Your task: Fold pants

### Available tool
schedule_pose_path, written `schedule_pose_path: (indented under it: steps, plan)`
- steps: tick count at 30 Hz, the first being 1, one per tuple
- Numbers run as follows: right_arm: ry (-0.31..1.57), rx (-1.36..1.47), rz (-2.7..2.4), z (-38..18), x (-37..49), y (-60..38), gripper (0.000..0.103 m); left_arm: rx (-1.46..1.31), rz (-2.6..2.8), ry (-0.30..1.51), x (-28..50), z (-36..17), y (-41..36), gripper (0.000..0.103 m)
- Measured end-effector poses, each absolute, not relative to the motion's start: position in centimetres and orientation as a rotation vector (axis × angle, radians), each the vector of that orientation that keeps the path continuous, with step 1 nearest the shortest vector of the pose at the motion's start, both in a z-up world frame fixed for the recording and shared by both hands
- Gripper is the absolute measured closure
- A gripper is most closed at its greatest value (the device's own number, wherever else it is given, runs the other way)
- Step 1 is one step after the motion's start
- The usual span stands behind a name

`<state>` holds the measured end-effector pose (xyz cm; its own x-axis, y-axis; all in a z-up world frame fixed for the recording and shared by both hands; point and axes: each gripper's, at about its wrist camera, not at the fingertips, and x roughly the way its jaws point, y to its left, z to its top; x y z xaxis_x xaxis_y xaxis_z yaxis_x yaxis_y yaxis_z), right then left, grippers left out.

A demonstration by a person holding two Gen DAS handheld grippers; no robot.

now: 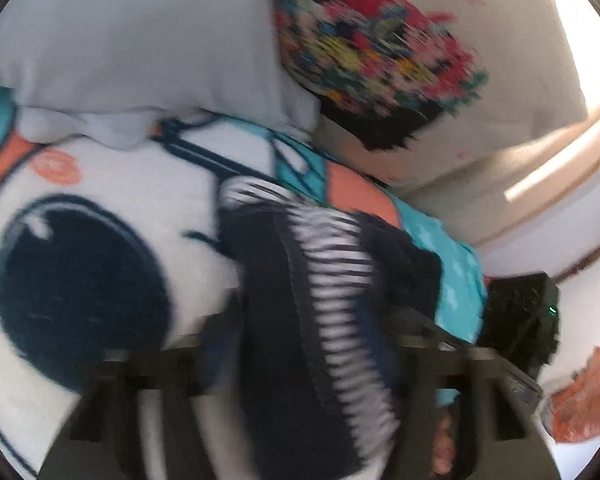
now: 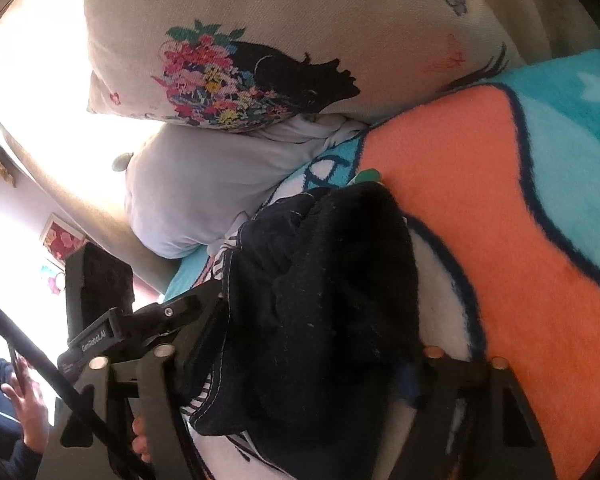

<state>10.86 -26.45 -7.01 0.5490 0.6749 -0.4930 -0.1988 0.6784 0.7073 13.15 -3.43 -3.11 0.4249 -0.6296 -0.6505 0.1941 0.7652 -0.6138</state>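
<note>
Jaws of both grippers apparently clamp the pants [image 2: 320, 304].

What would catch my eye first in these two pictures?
Probably the dark pants with a black-and-white striped lining, bunched between both grippers' fingers in the foreground of each view. They lie on a bright cartoon blanket of orange, turquoise and white, with a huge dark eye on the left of the left-wrist view. Behind sits a cream pillow showing a flower-crowned silhouette.
</note>
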Motion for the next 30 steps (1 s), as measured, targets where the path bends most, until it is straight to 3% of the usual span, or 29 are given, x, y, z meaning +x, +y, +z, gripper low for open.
schedule_pose_path:
  steps: [1,4,12,15,21,23,26,30]
  plan:
    - [0.835,0.645,0.562,-7.0,10.8,-26.6,0.043,-0.469,-0.527,0.992,13.0,-2.8,-3.7,0.062]
    - [0.820,0.653,0.564,-6.8,10.8,-27.0,0.054,-0.434,-0.522,0.959,12.7,-1.7,-4.3,0.062]
    - [0.769,0.626,0.553,-4.7,12.0,-27.1,0.055,-0.406,-0.466,0.945,15.1,-0.7,-4.5,0.062]
    - [0.784,0.600,0.524,-5.2,13.3,-26.9,0.055,-0.371,-0.387,0.968,16.0,-1.6,-4.5,0.052]
    - [0.821,0.629,0.484,-7.1,13.8,-27.7,0.050,-0.372,-0.403,0.972,14.9,-1.2,-3.7,0.045]
    - [0.793,0.604,0.475,-6.2,13.0,-28.0,0.039,-0.331,-0.390,0.939,13.6,-0.1,-3.5,0.039]
    - [0.743,0.559,0.461,-4.7,11.2,-28.2,0.033,-0.249,-0.346,0.870,11.3,1.6,-3.5,0.028]
    - [0.704,0.529,0.445,-3.7,8.4,-28.3,0.026,-0.139,-0.264,0.777,7.9,3.0,-3.9,0.021]
